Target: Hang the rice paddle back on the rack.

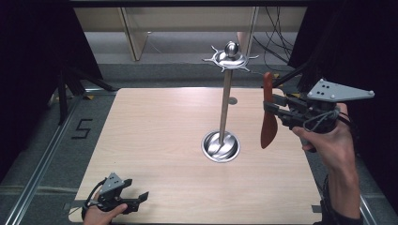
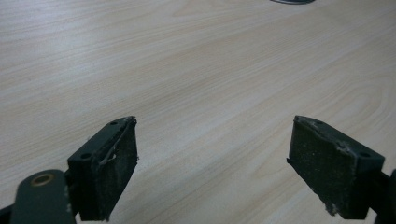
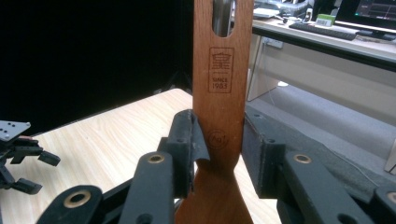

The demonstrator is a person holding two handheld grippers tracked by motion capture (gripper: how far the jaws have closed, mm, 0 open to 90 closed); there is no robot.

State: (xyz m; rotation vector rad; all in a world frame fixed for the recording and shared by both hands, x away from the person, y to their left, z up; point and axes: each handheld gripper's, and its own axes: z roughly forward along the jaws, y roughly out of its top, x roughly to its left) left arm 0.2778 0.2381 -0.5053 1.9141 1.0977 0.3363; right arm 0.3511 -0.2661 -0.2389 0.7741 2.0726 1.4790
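A reddish-brown wooden spatula (image 1: pixel 269 131) hangs upright above the table's right side, blade down, with my right gripper (image 1: pixel 273 107) shut on its handle. In the right gripper view the handle (image 3: pixel 223 60) stands between the closed jaws, a stamped logo and a hanging slot near its top. Left of the spatula stands a metal utensil stand (image 1: pixel 225 101): a round base (image 1: pixel 220 146), a thin pole and a hooked crown (image 1: pixel 230 58). My left gripper (image 1: pixel 142 198) rests open and empty at the table's front left corner, its pads (image 2: pixel 112 163) wide apart over bare wood.
The wooden table (image 1: pixel 155 136) ends just right of the held spatula and just in front of my left gripper. Dark curtains flank both sides. Cables and wooden panels lie on the floor beyond the far edge. The stand's base rim (image 2: pixel 292 1) peeks in at the top of the left gripper view.
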